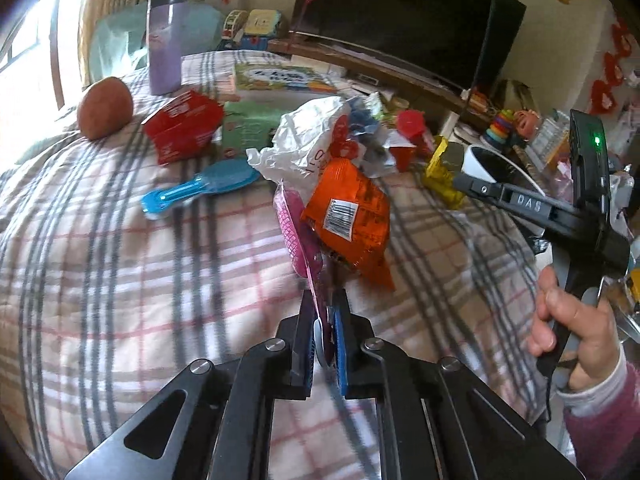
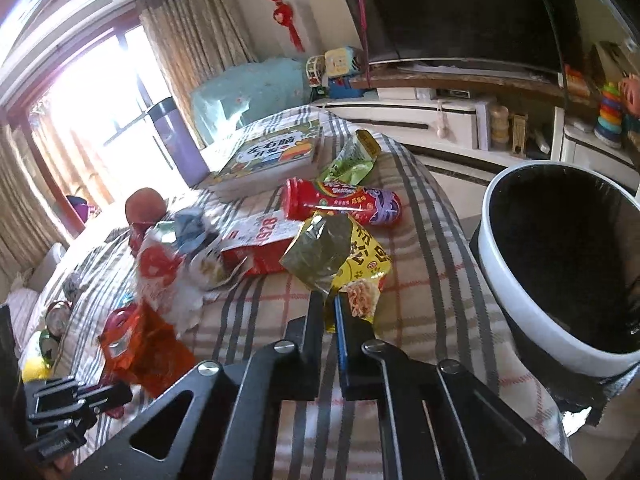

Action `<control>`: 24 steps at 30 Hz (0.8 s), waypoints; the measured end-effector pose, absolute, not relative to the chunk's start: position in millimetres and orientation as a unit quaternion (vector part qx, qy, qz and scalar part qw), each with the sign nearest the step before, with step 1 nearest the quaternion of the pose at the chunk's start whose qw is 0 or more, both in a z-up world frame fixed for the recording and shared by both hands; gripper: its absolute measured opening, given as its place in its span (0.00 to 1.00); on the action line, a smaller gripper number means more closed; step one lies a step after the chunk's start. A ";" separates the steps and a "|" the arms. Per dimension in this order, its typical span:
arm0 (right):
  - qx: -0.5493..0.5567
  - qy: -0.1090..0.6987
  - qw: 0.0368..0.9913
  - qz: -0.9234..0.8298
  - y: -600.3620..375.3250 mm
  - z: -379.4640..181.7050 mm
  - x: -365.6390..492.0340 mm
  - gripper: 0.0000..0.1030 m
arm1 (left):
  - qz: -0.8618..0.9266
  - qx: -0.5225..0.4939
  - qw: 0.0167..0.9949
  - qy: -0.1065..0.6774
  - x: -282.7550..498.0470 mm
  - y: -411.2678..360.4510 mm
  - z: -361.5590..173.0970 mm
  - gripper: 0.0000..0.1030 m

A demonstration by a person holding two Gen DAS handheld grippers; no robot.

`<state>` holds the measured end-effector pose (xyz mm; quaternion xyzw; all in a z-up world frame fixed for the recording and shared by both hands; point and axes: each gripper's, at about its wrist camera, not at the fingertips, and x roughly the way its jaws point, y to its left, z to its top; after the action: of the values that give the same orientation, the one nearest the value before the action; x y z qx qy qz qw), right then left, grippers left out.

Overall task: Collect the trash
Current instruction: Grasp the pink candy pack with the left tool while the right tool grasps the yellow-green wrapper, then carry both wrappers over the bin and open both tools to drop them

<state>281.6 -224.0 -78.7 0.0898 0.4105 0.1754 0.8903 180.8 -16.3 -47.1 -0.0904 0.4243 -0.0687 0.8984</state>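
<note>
left wrist view: my left gripper has its fingers pinched on a pink wrapper above the plaid bed. my right gripper fingers clamp a yellow snack bag beside the white bin.

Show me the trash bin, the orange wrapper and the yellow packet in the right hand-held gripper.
Trash bin (image 2: 496, 248): right wrist view, on its white rim.
Orange wrapper (image 1: 352, 216): left wrist view, middle of the pack near the barcode.
Yellow packet (image 2: 364, 264): right wrist view, on its yellow printed face.
</note>
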 end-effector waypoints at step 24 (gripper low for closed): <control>0.131 0.394 0.896 0.157 -282.9 -56.5 234.9 0.01 | -0.144 -0.076 0.916 0.367 185.7 -64.3 -24.4 0.02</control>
<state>234.9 -282.9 -56.5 0.1311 0.3936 0.1566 0.8963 185.7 -64.3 -24.4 -0.0759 0.3668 -0.1437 0.9160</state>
